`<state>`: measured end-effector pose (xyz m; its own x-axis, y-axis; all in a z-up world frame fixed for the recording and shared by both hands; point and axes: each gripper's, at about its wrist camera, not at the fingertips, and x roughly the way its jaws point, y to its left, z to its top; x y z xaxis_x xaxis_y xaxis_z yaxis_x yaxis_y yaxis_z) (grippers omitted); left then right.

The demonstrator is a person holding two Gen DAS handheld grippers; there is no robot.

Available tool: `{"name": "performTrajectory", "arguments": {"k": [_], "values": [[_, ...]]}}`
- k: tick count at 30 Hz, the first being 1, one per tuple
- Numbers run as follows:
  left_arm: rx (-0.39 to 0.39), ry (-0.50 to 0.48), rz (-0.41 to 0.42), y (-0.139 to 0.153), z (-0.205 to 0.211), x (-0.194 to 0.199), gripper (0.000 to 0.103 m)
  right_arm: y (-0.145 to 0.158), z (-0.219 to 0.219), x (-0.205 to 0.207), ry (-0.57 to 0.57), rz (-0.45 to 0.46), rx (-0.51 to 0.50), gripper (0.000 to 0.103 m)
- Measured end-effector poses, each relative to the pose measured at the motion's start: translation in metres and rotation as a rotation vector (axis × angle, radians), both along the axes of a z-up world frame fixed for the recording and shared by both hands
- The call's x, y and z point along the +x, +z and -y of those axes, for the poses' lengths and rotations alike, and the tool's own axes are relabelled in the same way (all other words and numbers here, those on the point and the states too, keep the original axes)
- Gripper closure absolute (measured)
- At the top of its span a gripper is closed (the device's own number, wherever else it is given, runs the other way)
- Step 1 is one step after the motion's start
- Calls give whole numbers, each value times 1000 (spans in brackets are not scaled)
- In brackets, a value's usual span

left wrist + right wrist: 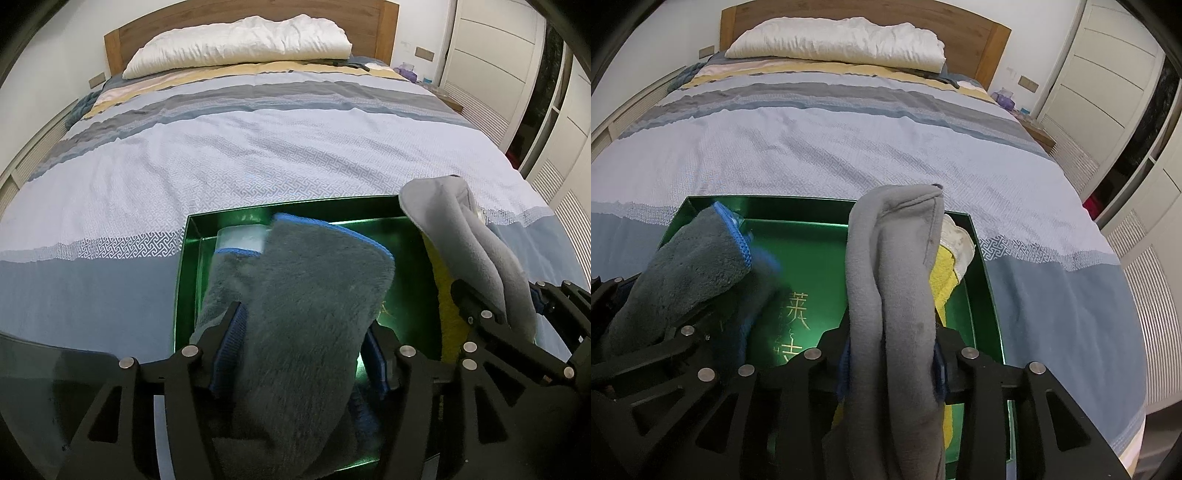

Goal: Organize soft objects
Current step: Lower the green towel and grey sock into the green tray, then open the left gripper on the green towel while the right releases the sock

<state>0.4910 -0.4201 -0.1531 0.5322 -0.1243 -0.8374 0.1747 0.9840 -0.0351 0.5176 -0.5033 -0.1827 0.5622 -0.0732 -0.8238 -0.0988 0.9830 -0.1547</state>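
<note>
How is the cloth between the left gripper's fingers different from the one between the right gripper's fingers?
The teal cloth is plush and fluffy with a bright blue stitched edge; the grey cloth is smooth, paler, with a plain grey hem. The teal cloth spreads broad; the grey cloth is bunched into a narrow fold. Both stand up between gripper fingers over the green tray.
</note>
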Motion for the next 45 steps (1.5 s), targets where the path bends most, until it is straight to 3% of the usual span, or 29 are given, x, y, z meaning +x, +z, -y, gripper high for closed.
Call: {"name": "performTrajectory", "arguments": {"k": [9,18,21,30,40,45], "values": [[-25,27,11,6,-9,3,37,3,7,-2,-16,0,15,51],[-34,43,27,15,-13,1,37,8,9,-3,-32,6,22,45],[-42,47,40,22,-13,1,29,10,8,-5,-24,9,22,35],[-42,43,80,44,-12,-1,29,23,0,-11,-13,28,4,34],[-57,53,95,62,-17,-3,29,46,0,-20,-23,67,-24,9],[-60,67,99,67,-19,-4,29,53,0,-24,-25,82,-63,3]]}}
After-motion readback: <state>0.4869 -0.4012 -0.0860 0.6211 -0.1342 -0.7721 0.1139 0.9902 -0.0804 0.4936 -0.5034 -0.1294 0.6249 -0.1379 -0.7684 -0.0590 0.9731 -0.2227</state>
